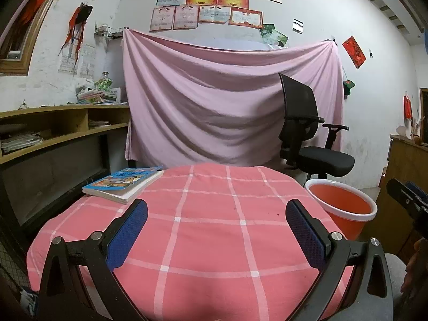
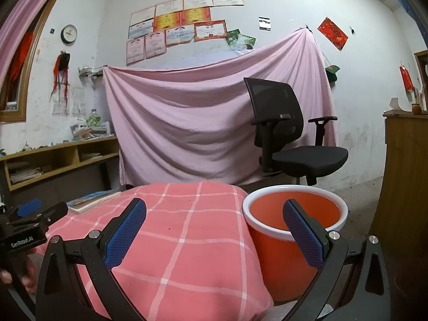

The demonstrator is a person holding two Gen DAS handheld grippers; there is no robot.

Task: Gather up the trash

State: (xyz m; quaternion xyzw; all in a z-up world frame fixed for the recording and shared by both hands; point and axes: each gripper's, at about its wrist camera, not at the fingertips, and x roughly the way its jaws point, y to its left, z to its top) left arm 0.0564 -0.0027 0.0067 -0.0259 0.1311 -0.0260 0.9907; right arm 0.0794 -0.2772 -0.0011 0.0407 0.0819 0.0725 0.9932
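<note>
An orange bin (image 1: 345, 206) with a white rim stands on the floor right of the table; in the right wrist view the bin (image 2: 270, 243) is close, and its inside looks empty. My left gripper (image 1: 216, 214) is open over the pink checked tablecloth (image 1: 211, 230), nothing between its blue pads. My right gripper (image 2: 214, 214) is open too, straddling the table's right edge and the bin's near rim. The other gripper shows at the far edge of each view. No trash is visible on the cloth.
A book (image 1: 123, 184) lies at the table's far left corner. A black office chair (image 2: 291, 133) stands behind the bin before a hanging pink sheet (image 2: 214, 123). Wooden shelves (image 1: 53, 128) run along the left wall; a wooden cabinet (image 2: 404, 187) is at right.
</note>
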